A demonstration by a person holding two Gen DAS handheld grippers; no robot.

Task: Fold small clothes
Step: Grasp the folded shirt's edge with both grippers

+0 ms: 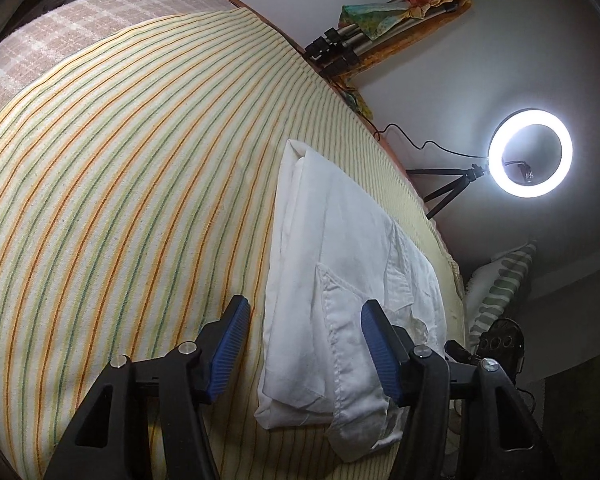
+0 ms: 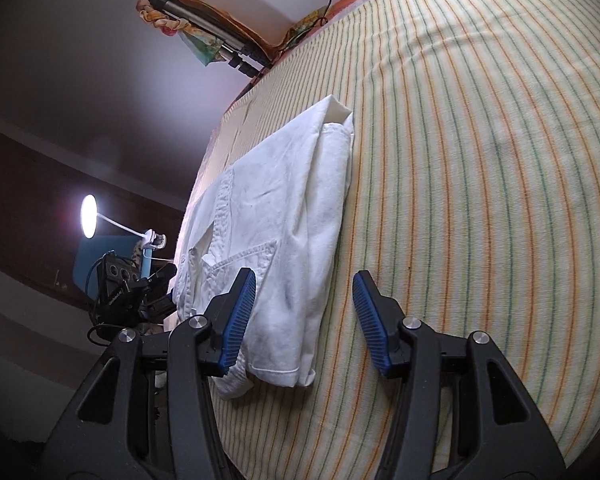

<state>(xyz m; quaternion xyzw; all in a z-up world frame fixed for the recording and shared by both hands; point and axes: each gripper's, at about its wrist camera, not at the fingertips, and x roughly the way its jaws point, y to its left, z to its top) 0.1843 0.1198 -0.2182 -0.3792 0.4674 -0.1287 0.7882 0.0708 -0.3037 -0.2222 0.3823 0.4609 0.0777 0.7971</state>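
A white folded garment [image 1: 340,232] lies flat on the striped bedsheet [image 1: 120,180], close to the bed's side edge. My left gripper [image 1: 305,303] hovers over one end of it, jaws open, with the fold's outer edge below the gap and the pads off the cloth. From the opposite end, the same garment [image 2: 284,184] stretches away over the sheet [image 2: 480,160]. My right gripper [image 2: 305,276] stands open above its near end, one blue pad over the cloth and the other over bare sheet. Neither gripper holds anything.
A lit ring light [image 1: 496,152] on a small tripod stands past the bed's edge, beside a striped cushion [image 1: 500,288]. Folded tripod legs [image 1: 352,44] lie at the headboard. A checked blanket [image 1: 80,28] covers the far end. A desk lamp [image 2: 89,216] and blue chair [image 2: 100,252] stand beside the bed.
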